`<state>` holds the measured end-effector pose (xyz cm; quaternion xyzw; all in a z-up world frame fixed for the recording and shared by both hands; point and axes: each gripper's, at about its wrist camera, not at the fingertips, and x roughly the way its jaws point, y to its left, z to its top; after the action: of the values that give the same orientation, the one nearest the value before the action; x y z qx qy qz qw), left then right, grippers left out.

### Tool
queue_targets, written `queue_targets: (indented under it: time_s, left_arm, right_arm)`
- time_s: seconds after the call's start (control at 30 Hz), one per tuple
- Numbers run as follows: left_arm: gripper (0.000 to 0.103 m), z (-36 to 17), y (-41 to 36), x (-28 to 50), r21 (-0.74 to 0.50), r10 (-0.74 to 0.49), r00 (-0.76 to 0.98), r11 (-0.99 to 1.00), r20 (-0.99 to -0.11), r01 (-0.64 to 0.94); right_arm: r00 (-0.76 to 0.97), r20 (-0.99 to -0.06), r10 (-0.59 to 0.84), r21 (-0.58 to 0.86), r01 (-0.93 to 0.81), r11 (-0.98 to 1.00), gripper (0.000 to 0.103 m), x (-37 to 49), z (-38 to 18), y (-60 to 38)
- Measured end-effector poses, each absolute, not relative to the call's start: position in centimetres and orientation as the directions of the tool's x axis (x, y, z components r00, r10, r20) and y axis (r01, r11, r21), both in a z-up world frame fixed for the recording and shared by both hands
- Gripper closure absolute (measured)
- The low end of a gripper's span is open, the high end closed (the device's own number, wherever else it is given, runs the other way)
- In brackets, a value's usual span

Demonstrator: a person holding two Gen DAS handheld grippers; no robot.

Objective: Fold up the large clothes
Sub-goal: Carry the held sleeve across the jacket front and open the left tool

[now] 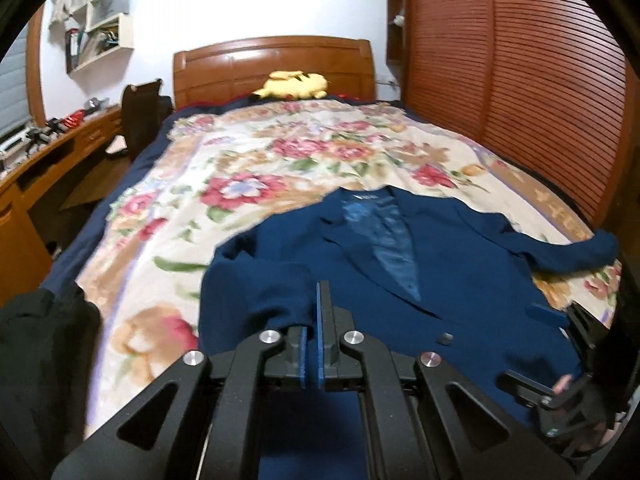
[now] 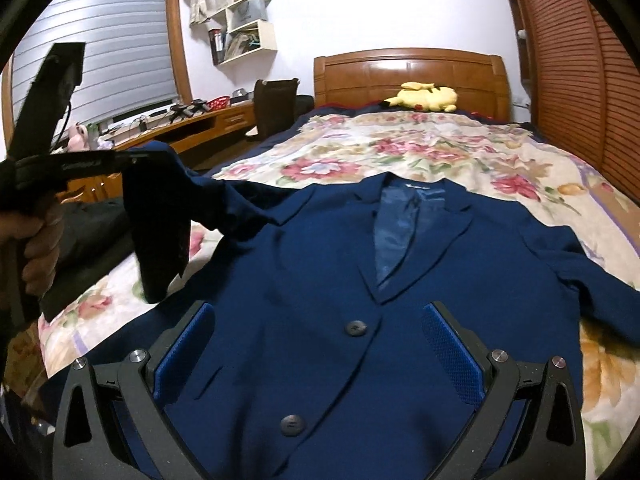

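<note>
Left gripper [image 1: 314, 336] lowest in left-wrist view — jaws pinched on sleeve [image 1: 256, 296] of navy blazer [image 2: 320, 264], lifting it. Right gripper [image 2: 318, 356] wide, holding nothing, above blazer front. Blazer face-up on floral bedspread [image 2: 460, 148], frame centre — two dark buttons, shiny lining; neck label unreadable.

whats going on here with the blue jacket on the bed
A person with a handheld gripper in each hand is folding a navy blazer laid face up on a floral bedspread. The left gripper is shut on one sleeve and holds it lifted off the bed beside the jacket. The right gripper hovers open over the buttoned front, holding nothing. The other sleeve lies spread out on the bedspread.
</note>
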<state>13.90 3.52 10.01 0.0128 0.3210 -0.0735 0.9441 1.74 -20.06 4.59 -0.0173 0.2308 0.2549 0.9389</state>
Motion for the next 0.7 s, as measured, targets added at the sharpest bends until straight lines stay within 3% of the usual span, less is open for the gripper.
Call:
queue_targets:
  time_s: [0.13, 0.2, 0.27, 0.4, 0.47, 0.53, 0.7]
  left_arm:
    - [0.099, 8.0, 1.9, 12.2, -0.012, -0.140, 0.752, 0.985, -0.644, 0.174]
    - [0.091, 6.8, 1.6, 11.4, -0.013, -0.152, 0.730, 0.981, -0.667, 0.193]
    - [0.063, 5.5, 1.6, 10.2, -0.011, -0.164, 0.710, 0.977, -0.685, 0.214]
    - [0.049, 4.3, 1.4, 8.0, -0.038, -0.207, 0.679, 0.966, -0.704, 0.255]
    - [0.032, 4.4, 1.7, 6.8, -0.044, -0.217, 0.687, 0.964, -0.694, 0.261]
    - [0.028, 4.9, 2.1, 5.7, -0.046, -0.222, 0.702, 0.965, -0.677, 0.260]
    - [0.028, 6.2, 4.2, 4.4, -0.031, -0.182, 0.753, 0.977, -0.633, 0.210]
  right_arm:
    - [0.763, -0.447, 0.466, 0.084, -0.483, 0.872, 0.000, 1.1, 4.3, -19.6]
    - [0.761, -0.448, 0.469, 0.082, -0.487, 0.870, 0.000, 0.8, 4.4, -19.5]
    - [0.761, -0.446, 0.471, 0.078, -0.492, 0.867, 0.000, 0.6, 4.5, -19.5]
    - [0.756, -0.444, 0.481, 0.087, -0.498, 0.863, 0.000, 1.0, 4.8, -19.9]
    - [0.752, -0.445, 0.486, 0.091, -0.501, 0.860, 0.000, 1.3, 4.9, -20.1]
    - [0.751, -0.446, 0.486, 0.088, -0.504, 0.859, 0.000, 1.3, 4.9, -20.0]
    - [0.747, -0.445, 0.494, 0.083, -0.515, 0.853, 0.000, 1.5, 5.3, -20.2]
